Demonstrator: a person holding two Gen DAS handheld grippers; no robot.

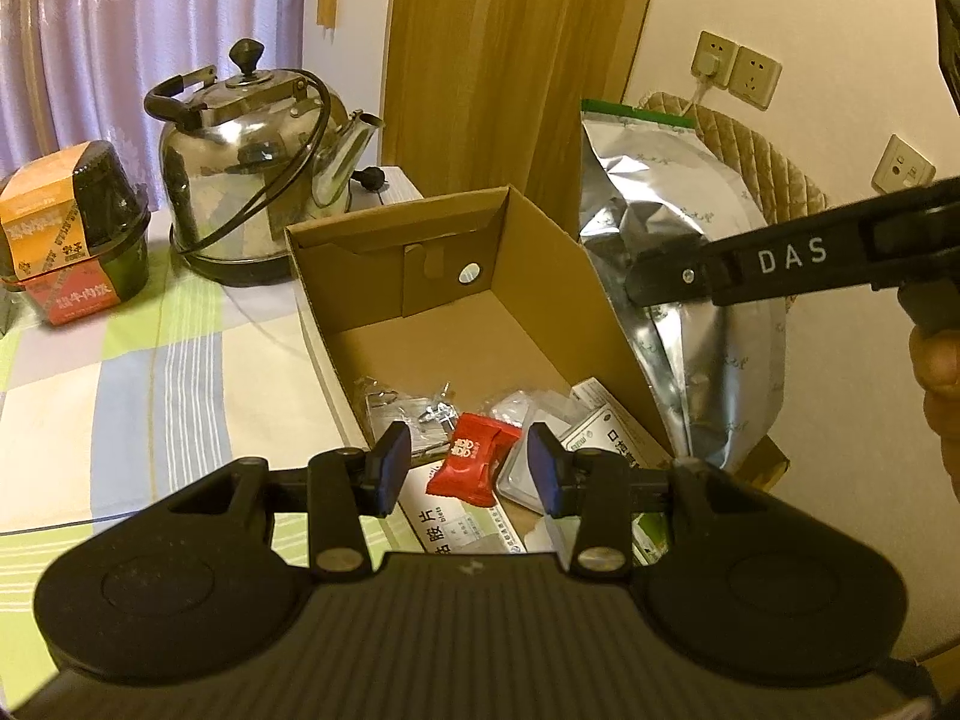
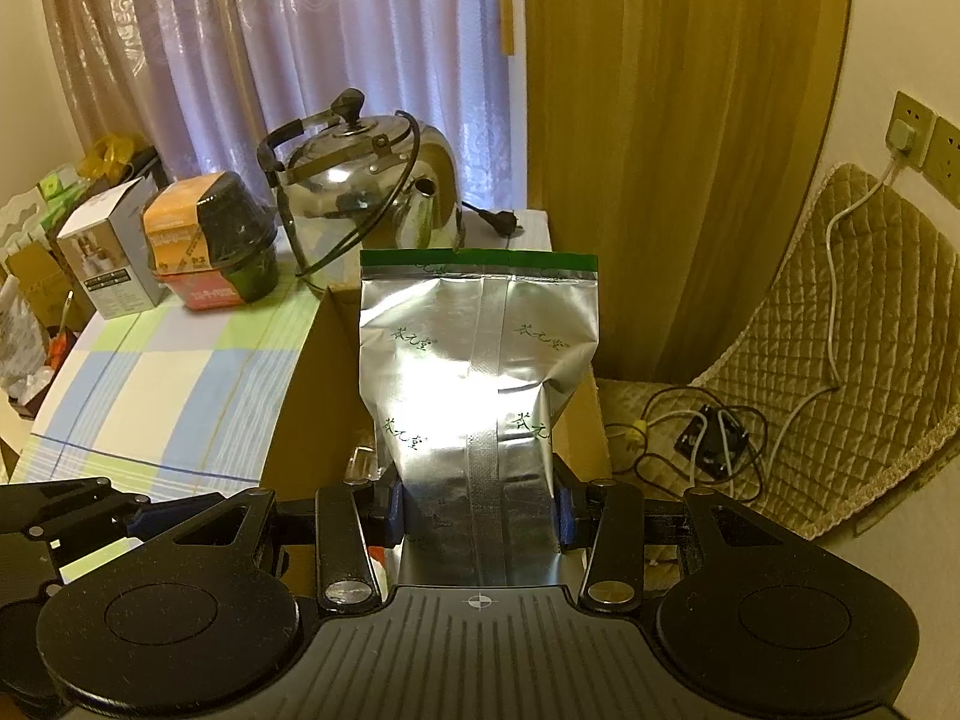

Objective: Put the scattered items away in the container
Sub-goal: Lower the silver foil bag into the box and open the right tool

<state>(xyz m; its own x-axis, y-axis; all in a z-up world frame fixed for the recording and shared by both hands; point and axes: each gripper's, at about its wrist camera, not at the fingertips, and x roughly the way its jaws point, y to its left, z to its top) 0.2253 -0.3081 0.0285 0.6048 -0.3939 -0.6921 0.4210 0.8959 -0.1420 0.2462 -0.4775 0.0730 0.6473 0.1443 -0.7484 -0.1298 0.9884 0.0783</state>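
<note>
beside the box (image 1: 540,276), at its right wall, the right gripper (image 2: 477,516) pinches a foil bag (image 2: 480,372) held upright, not yet inside. left gripper (image 1: 471,468) hovers spread and empty over a red packet (image 1: 471,456) in the box. judged next: lift the bag over the wall, lower, release. readable: "das" on the right gripper; bag print too small.

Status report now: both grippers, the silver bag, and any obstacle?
Left gripper open, empty, over cardboard box. Right gripper shut on silver bag, upright beside box. Red packet and medicine packs already inside; far end free.
</note>
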